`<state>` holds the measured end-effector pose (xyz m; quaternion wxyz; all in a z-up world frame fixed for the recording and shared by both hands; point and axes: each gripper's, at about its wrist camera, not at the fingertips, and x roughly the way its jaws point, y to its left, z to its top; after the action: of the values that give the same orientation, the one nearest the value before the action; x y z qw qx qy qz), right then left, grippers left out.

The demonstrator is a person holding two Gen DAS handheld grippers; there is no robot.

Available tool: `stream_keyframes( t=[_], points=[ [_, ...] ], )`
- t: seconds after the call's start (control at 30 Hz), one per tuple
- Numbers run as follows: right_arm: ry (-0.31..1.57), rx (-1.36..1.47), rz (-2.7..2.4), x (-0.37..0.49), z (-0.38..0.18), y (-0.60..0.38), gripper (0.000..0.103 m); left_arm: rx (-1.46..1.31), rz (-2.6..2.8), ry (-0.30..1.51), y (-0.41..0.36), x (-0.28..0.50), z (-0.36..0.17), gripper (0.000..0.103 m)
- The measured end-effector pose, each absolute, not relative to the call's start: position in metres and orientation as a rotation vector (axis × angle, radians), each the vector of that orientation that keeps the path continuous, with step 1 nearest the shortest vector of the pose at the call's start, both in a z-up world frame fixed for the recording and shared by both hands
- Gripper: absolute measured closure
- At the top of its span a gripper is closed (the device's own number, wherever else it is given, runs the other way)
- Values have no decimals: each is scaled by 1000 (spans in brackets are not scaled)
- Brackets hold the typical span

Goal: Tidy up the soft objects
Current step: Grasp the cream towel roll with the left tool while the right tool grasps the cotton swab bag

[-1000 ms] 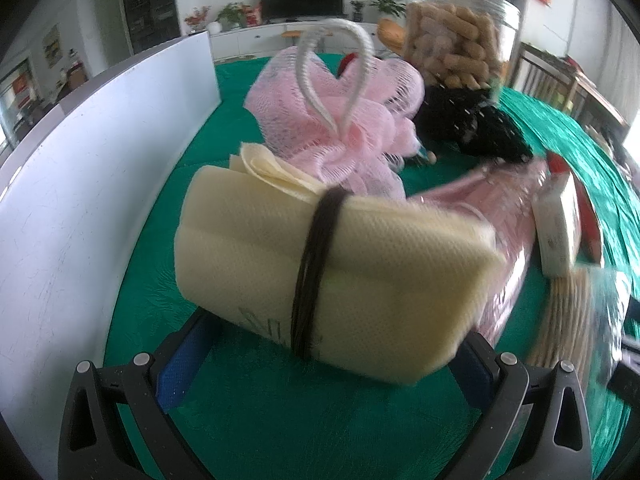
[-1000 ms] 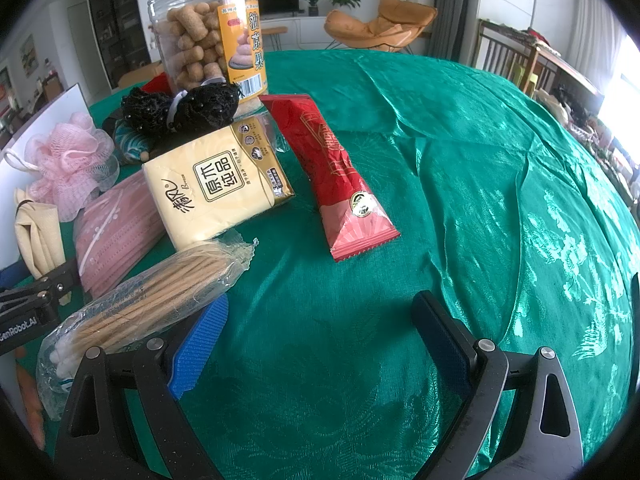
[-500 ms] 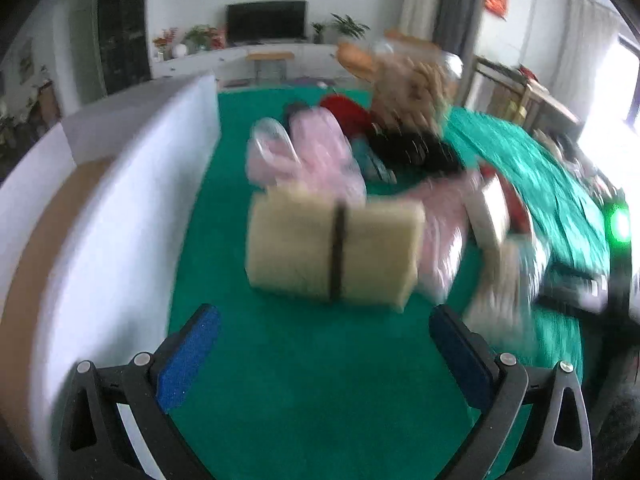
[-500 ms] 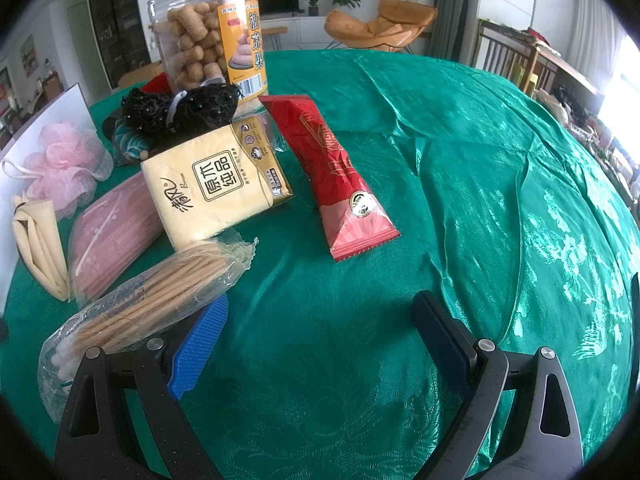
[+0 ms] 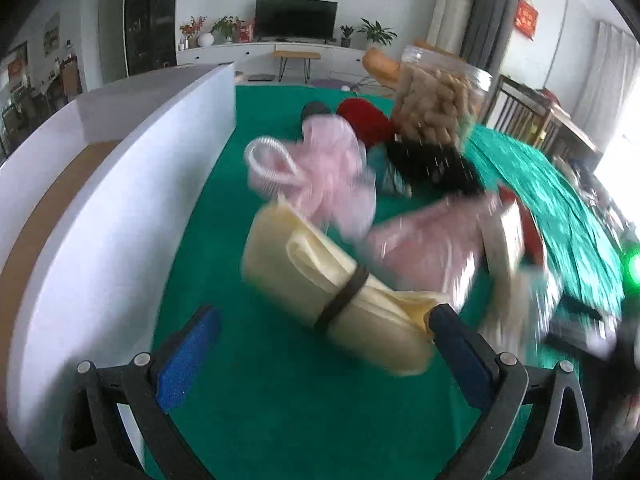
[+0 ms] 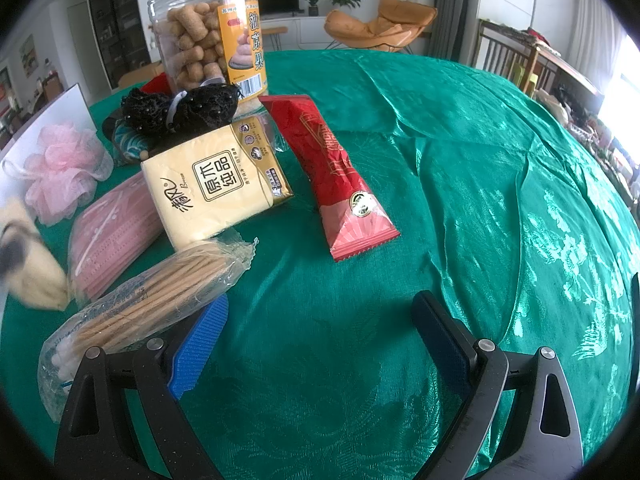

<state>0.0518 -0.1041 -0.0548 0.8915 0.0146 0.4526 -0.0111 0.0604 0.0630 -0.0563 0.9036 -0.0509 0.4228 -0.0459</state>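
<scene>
The left gripper (image 5: pixel 320 344) stands wide, its blue pads apart and holding nothing. Just ahead of it on the green tablecloth (image 5: pixel 260 408) lies the folded cream cloth (image 5: pixel 332 284), bound round the middle by a dark band (image 5: pixel 344 296). The cloth's near end lies against or just beside the right-hand pad, though blur leaves contact unclear. Its long axis runs diagonally, from near right up toward far left, so it sits skewed across the jaw line rather than square between the pads. By my reading, the coming grasp turns on that skew: the gripper would need to shift right and twist until the pads face the cloth's long flat sides. Beyond the cloth are the pink bath puff (image 5: pixel 324 176) and a pink packet (image 5: pixel 424 248), and to the left a white box (image 5: pixel 116 200) stands open, probably where soft things go. The right gripper (image 6: pixel 320 336) is also wide and empty, hovering over bare tablecloth, with a bag of sticks (image 6: pixel 160 296) just beside its left pad and a tissue pack (image 6: pixel 216 184), a red snack packet (image 6: pixel 340 176) and a jar (image 6: pixel 204 40) farther out. From that view the cloth shows only at the far left edge, so the left gripper is plainly nearer.
</scene>
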Motion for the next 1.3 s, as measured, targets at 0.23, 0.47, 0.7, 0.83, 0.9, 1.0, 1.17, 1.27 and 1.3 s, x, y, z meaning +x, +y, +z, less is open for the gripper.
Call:
stream_keyframes(
  t=[0.23,0.47,0.7,0.83,0.9,1.0,1.17,1.27,1.3],
  points=[
    [940,30,-23,52,-55,-104,8,1,-190,931,64,2,-61,0],
    [940,37,-34,56,-57,-106,8,-111,-165,941,63,54,-70,0],
    [1035,152,47,26,-42,-155,10,-71,-306,922,37,102,-77,0],
    [1050,370,54,15,-28,-181,10,-8,-306,919,20,110,-82,0],
    [1049,451,92,21,-22,-173,10,-9,-254,938,23,110,-82,0],
    [1061,481,203,36,-17,-132,10,-58,-160,997,43,98,-85,0],
    [1147,197,198,56,-42,-65,12,-10,-95,998,63,67,-78,1],
    [1121,86,129,43,-41,-75,12,17,-130,974,64,51,-68,1],
    [1128,93,104,39,-39,-84,12,27,-124,953,62,48,-65,1]
  ],
)
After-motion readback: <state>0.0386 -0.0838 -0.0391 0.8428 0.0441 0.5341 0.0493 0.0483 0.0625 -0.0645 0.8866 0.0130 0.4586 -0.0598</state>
